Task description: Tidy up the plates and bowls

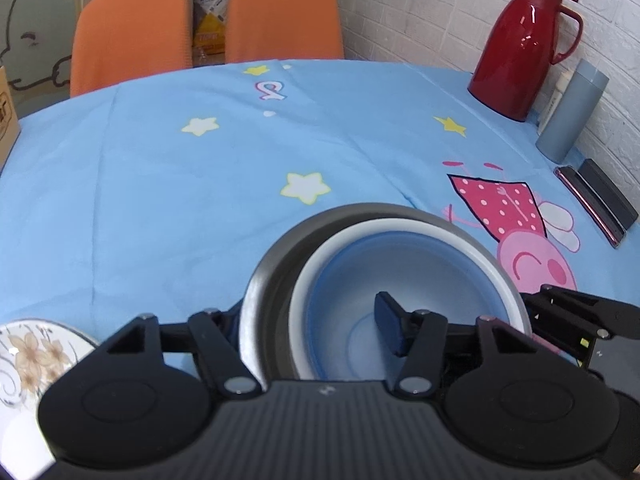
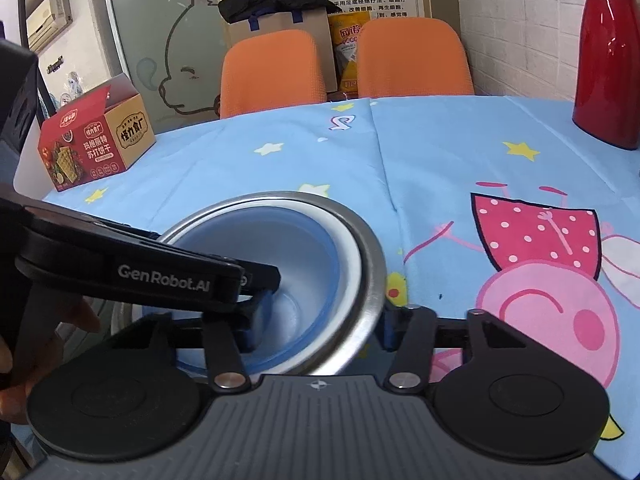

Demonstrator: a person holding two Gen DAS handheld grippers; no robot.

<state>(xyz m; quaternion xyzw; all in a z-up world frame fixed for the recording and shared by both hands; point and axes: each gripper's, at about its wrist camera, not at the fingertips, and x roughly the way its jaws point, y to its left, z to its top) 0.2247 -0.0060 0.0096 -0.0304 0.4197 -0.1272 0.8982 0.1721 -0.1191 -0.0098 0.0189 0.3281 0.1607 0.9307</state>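
Left wrist view: left gripper [image 1: 316, 328] straddling the near-left wall of the steel bowl [image 1: 260, 280], white-and-blue bowl [image 1: 400, 264] nesting inside, jaws closing on both rims; floral plate [image 1: 32, 352] lying leftward.

Right wrist view: right gripper [image 2: 320, 328] pinching the stack's near-right rim, bowls sitting dead ahead on the tablecloth [image 2: 440, 152].

A: What sits between the right gripper [image 2: 316, 326] fingers?
B: The wall of a steel bowl [image 2: 370, 276] with a blue and white bowl [image 2: 320, 256] nested inside; one finger in, one out.
A: And the left gripper [image 2: 256, 316]?
B: Reaching in from the left; one pad inside the blue bowl.
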